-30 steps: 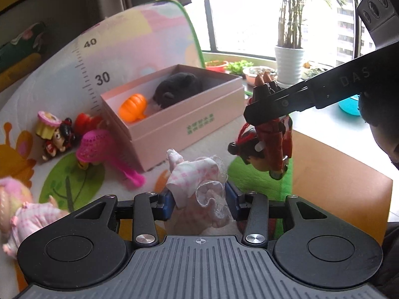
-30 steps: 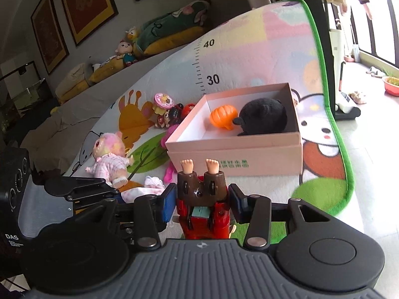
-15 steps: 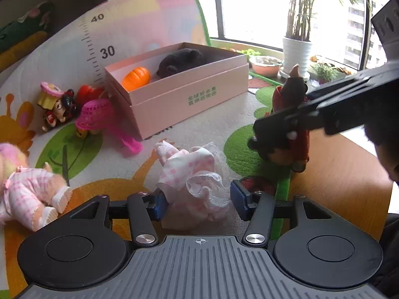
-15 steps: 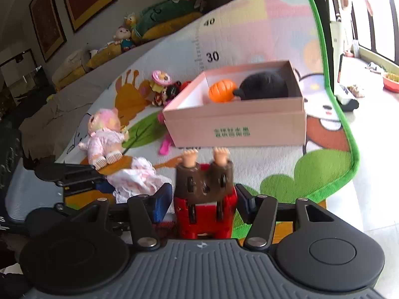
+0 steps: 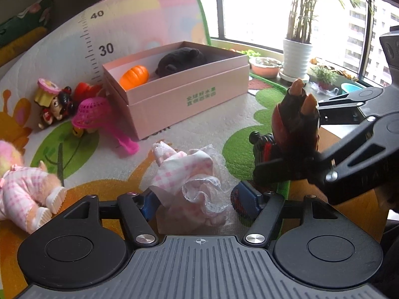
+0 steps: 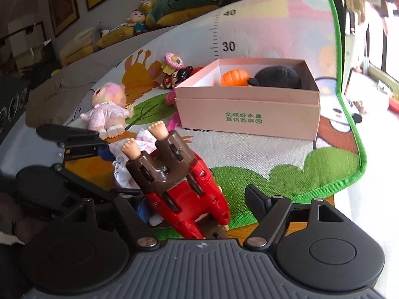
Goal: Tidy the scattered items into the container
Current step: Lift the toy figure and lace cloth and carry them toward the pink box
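Right tool [image 6: 194,199] opened; figure [image 6: 179,182] now tilts on mat [image 6: 286,174].

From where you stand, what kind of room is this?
Most likely a living room or play corner in a high-rise flat. A child's play mat printed with a height ruler is spread out with dolls and toys, stuffed toys line a ledge under framed pictures, and potted plants stand by a big window.

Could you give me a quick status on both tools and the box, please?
Left tool open around the pink cloth. Right tool open, red figure loose between. Box holds pumpkin and black toy; path clear.
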### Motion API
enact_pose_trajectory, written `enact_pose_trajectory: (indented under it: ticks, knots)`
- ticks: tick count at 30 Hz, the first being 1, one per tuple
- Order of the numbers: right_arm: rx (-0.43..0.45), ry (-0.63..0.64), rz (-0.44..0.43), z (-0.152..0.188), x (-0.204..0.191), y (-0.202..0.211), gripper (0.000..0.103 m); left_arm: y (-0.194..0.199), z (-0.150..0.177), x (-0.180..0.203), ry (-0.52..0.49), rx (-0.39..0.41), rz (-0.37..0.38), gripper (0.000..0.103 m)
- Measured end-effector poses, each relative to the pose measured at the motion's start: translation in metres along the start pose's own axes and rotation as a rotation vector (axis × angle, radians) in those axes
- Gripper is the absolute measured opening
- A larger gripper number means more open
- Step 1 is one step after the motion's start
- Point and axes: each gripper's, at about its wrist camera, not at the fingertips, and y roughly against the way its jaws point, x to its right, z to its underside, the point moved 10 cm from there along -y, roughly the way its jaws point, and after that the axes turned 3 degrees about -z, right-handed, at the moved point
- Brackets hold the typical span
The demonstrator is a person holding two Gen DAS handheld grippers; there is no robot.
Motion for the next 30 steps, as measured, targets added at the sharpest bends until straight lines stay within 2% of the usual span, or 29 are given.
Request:
enact_pose_trajectory:
  ticks: [2, 4, 9, 18, 25, 30]
  knots:
    - [0.0, 0.003, -0.011, 0.0, -0.003, 0.003, 0.057, 0.0, -0.001, 0.002, -0.005, 0.001, 0.003, 0.067]
    - [-0.002, 0.0, -0.002, 0.0, -0.002, 0.005, 0.057, 0.001, -0.001, 0.004, -0.011, 0.002, 0.007, 0.061]
    - [-0.003, -0.015, 0.021, 0.004, 0.0, 0.013, 0.057, 0.007, -0.003, 0.013, -0.026, 0.012, 0.021, 0.06]
    - [0.006, -0.039, 0.047, 0.007, 0.004, 0.035, 0.056, 0.026, -0.009, 0.024, -0.054, 0.045, 0.028, 0.048]
    - [0.026, -0.05, 0.043, 0.002, 0.004, 0.052, 0.056, 0.04, -0.013, 0.033, -0.077, 0.079, 0.036, 0.04]
    - [0.058, -0.056, 0.048, -0.017, 0.012, 0.054, 0.056, 0.04, -0.019, 0.031, -0.088, 0.092, 0.029, 0.038]
